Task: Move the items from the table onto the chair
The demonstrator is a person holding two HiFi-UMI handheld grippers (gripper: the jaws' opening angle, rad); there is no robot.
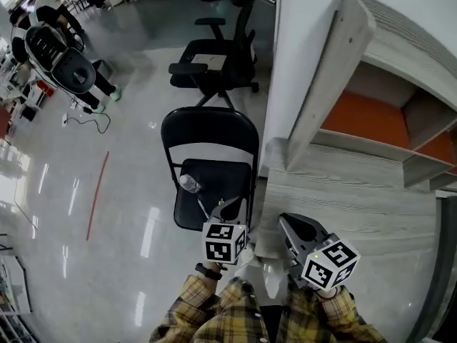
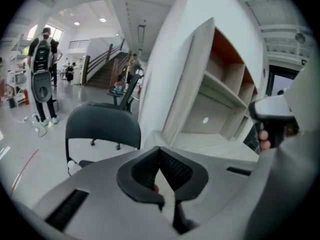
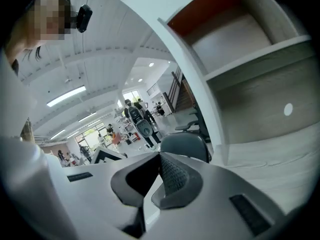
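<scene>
A black folding chair [image 1: 209,131] stands on the floor left of the grey wooden table [image 1: 357,191]. A clear plastic bottle [image 1: 188,184] lies on its seat, also visible low in the left gripper view as the bottle [image 2: 74,166]. My left gripper [image 1: 230,204] hovers over the seat's right front part, jaws together with nothing between them [image 2: 160,151]. My right gripper [image 1: 284,220] is over the table's near left corner, its jaws also meeting on nothing [image 3: 160,156]. Both point away from me toward the chair back [image 2: 102,126].
A tilted shelf unit with orange inner panels [image 1: 385,98] sits on the table at the back. A black office chair [image 1: 214,59] stands beyond the folding chair. A red line [image 1: 98,195] marks the glossy floor at left; people and equipment [image 1: 61,56] are far left.
</scene>
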